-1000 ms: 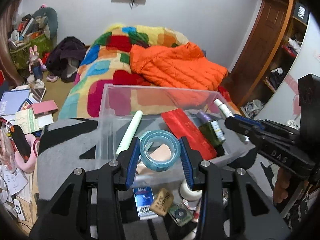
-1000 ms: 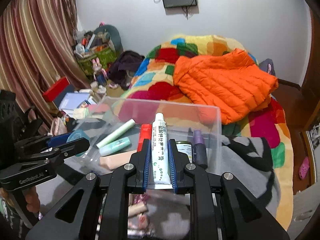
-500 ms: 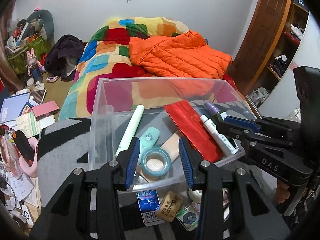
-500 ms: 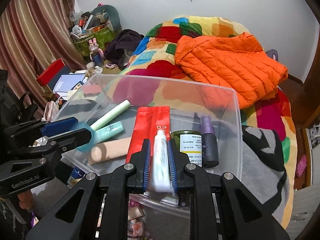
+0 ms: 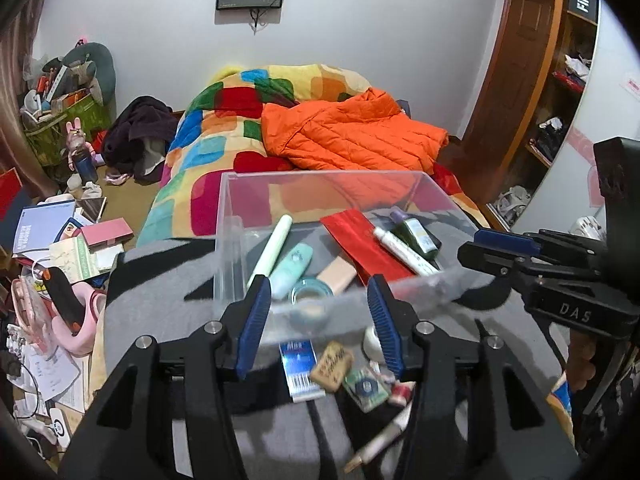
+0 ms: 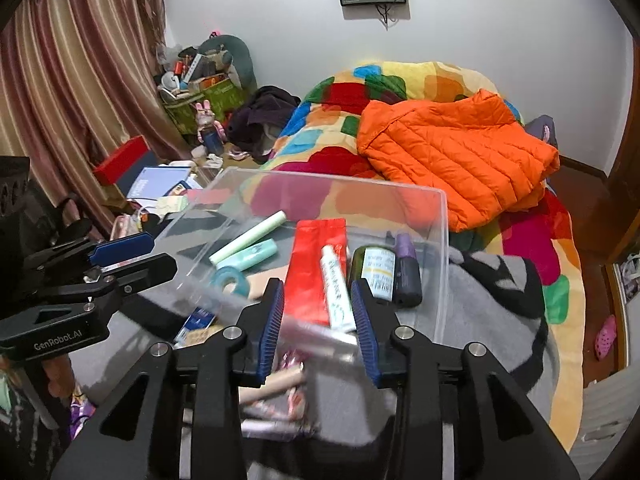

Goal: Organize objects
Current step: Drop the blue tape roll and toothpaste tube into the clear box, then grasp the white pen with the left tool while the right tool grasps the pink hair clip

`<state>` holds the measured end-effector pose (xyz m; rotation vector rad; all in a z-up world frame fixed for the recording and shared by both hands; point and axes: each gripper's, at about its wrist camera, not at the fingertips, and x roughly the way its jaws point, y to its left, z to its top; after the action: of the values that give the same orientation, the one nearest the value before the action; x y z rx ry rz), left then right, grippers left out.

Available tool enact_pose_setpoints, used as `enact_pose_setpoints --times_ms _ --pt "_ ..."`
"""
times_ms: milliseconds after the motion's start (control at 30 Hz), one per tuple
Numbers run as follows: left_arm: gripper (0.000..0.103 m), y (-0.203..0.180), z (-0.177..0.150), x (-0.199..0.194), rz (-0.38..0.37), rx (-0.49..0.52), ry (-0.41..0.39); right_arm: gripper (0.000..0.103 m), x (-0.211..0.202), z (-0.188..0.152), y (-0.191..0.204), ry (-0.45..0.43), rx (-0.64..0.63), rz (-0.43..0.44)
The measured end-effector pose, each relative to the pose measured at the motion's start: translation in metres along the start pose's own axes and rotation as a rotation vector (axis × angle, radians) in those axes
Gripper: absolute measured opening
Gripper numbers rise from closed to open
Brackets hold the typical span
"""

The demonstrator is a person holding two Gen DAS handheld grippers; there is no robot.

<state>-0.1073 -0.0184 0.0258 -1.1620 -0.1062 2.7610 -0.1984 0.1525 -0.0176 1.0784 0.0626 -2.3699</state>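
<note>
A clear plastic bin (image 5: 232,216) (image 6: 440,240) stands on a grey blanket. Inside lie a blue tape roll (image 5: 311,289) (image 6: 228,278), a white ointment tube (image 5: 404,251) (image 6: 338,290) on a red packet (image 5: 360,240) (image 6: 316,264), a pale green stick (image 5: 270,250), a mint tube (image 5: 292,264), and a green bottle (image 6: 376,272). My left gripper (image 5: 318,320) is open and empty at the bin's near wall. My right gripper (image 6: 318,320) is open and empty just behind the bin's near edge.
Small loose items lie on the blanket in front of the bin: a blue card (image 5: 300,368), a brown tag (image 5: 332,366), a tube (image 5: 380,440), wrapped sticks (image 6: 272,384). A bed with an orange jacket (image 5: 352,136) lies beyond. Books and clutter (image 5: 60,236) sit at the left.
Both grippers opened and drew back from the bin. The tape roll left my left gripper and the white tube left my right; both now lie in the bin.
</note>
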Motion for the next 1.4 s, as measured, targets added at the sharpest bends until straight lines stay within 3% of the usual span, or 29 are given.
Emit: enact_pose_setpoints --times_ms 200,433,600,667,733,867,900,1167,1400 --pt "0.055 -0.009 -0.028 -0.008 -0.008 0.018 0.028 0.032 -0.003 -0.029 0.004 0.036 0.006 0.030" --pt "0.056 -0.015 -0.062 0.006 -0.018 0.018 0.110 0.032 0.027 -0.061 0.003 0.152 0.034 0.058" --pt "0.056 -0.021 -0.086 0.015 -0.067 0.016 0.172 0.032 0.048 -0.073 0.001 0.207 0.045 0.069" --pt "0.056 -0.029 -0.094 0.018 -0.080 0.036 0.192 0.032 0.046 -0.074 0.001 0.189 0.034 0.065" --pt "0.056 -0.033 -0.098 0.020 -0.100 0.042 0.205 0.014 0.046 -0.074 0.000 0.183 0.039 0.065" --pt "0.057 -0.048 -0.102 0.023 -0.113 0.085 0.200 0.014 0.040 -0.076 -0.005 0.158 0.053 0.050" --pt "0.057 -0.052 -0.103 0.023 -0.128 0.088 0.199 0.009 0.036 -0.077 -0.006 0.150 0.051 0.038" --pt "0.037 -0.080 -0.107 0.022 -0.193 0.166 0.215 0.009 -0.008 -0.077 -0.027 0.062 0.079 -0.051" --pt "0.037 -0.099 -0.102 0.031 -0.192 0.224 0.223 0.009 -0.048 -0.078 -0.051 -0.012 0.148 -0.072"
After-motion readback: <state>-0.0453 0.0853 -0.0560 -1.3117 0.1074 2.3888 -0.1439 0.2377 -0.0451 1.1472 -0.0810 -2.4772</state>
